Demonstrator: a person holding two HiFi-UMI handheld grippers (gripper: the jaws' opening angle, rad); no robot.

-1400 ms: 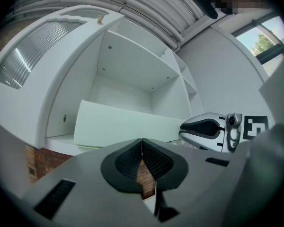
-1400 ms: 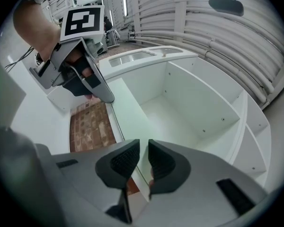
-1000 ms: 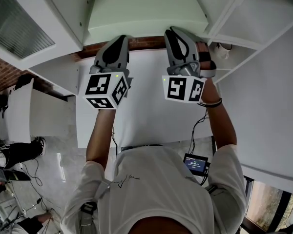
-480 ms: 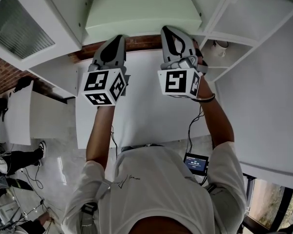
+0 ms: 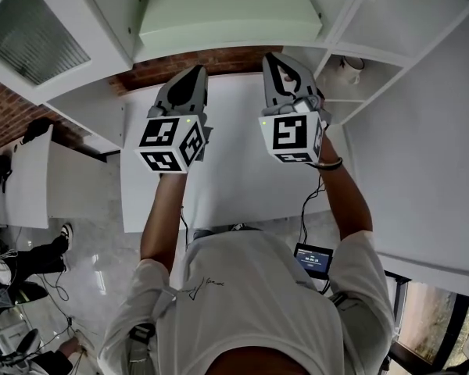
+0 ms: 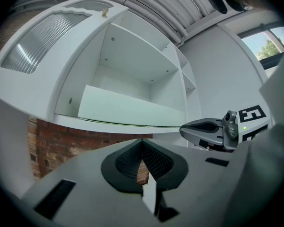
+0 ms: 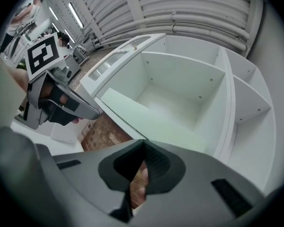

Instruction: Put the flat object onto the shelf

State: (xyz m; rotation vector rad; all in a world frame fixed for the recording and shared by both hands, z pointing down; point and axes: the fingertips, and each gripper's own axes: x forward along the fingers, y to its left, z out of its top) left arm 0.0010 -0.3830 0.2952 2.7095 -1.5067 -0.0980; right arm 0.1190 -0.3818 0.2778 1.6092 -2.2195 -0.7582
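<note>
The flat object point(image 5: 227, 10), a pale green slab, lies on the floor of the white shelf point(image 6: 128, 65), and nothing is holding it. Its long front edge shows in the left gripper view point(image 6: 128, 110) and in the right gripper view point(image 7: 151, 122). My left gripper point(image 5: 189, 73) hangs in front of and below the slab, shut and empty. My right gripper point(image 5: 277, 59) hangs beside it at the same level, also shut with nothing between its jaws. Both point level at the shelf and touch nothing. Each shows in the other's view: right gripper point(image 6: 206, 129), left gripper point(image 7: 61, 100).
A brick wall point(image 5: 195, 62) runs under the shelf. A white table point(image 5: 234, 186) lies below my arms. To the right are smaller shelf compartments, one holding a cup point(image 5: 350, 70). A small screen device point(image 5: 313, 260) hangs at the person's right hip.
Both grippers have drawn back and down from the slab's front edge, which they reached a second ago. The right gripper has rolled. The slab has stayed on the shelf.
</note>
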